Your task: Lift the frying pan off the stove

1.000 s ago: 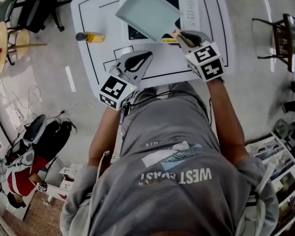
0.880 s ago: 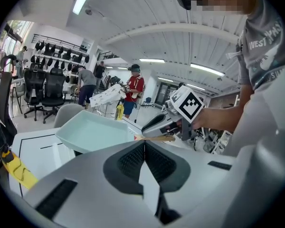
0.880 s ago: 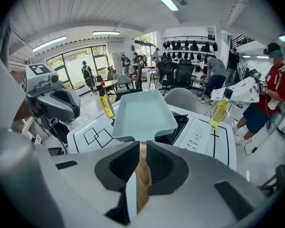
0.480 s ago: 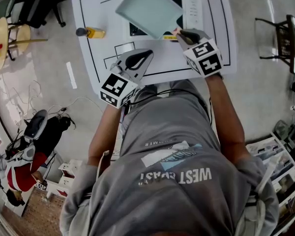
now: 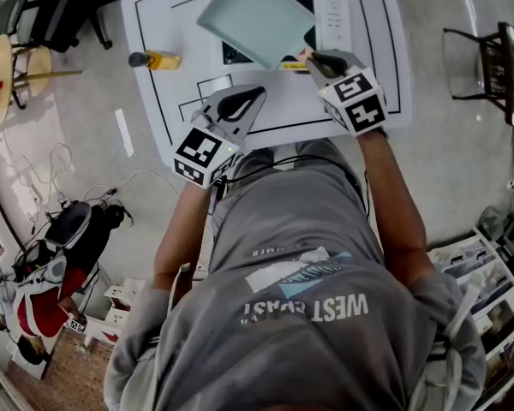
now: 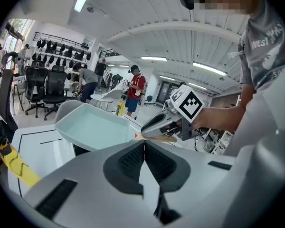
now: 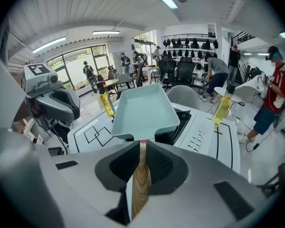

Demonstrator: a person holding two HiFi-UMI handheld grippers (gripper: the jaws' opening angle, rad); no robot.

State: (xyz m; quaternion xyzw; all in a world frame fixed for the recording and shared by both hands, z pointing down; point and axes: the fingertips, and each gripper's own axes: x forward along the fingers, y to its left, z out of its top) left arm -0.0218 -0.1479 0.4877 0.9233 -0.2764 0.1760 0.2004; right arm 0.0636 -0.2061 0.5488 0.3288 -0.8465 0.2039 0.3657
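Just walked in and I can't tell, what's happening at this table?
A person works two handheld grippers. The right gripper is clamped on the wooden handle of the pale green frying pan, holding it up over the stove on the white table. The left gripper is shut and empty, hovering near the table's front edge.

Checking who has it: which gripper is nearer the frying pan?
Right. The right gripper grips the frying pan by its handle; the left gripper hangs apart, shut and empty.
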